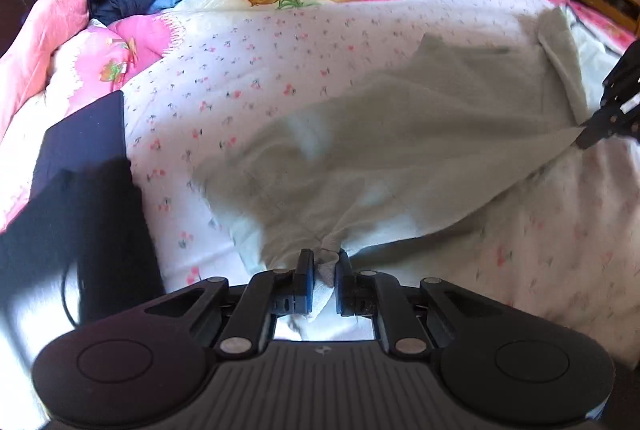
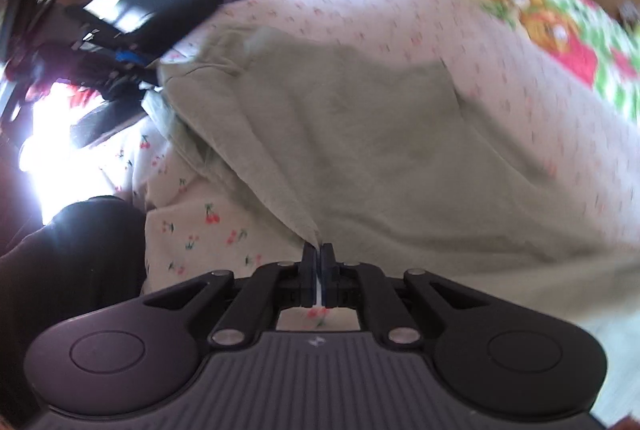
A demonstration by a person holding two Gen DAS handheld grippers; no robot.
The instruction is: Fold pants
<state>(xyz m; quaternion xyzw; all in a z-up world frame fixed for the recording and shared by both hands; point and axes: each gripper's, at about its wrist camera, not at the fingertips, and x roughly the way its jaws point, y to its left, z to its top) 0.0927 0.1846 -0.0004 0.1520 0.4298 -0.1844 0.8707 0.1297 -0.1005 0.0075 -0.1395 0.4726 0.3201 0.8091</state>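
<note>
Both tools have a hold on the pale grey-green, soft knit pants point(image 1: 420, 134), which lie spread over the white bed sheet printed with small red cherries point(image 1: 224, 86), reaching from the near middle of the bed toward its right side. The left hand-held gripper point(image 1: 322, 272) is closed on a bunched corner of the fabric, a wad of cloth showing between its jaws; the right hand-held gripper point(image 2: 318, 266) is pinched nearly flat on a thin edge of the same garment, and in the left wrist view it appears at the right edge point(image 1: 616, 110) with the cloth drawn taut toward it. The main risk seems to be that thin right-hand pinch: a hard pull or uneven lift could let the edge slip out, dropping that side and spoiling the fold line. Unequal tension between the two holds could also skew the garment, so the layers land misaligned. The loose sheet might ride up with the pants if they are dragged rather than lifted. The pants look limp, lightly creased and partly doubled, with a flap turned over at the far right. A dark flat folded item point(image 1: 84, 134) lies at the near left, well apart.
</note>
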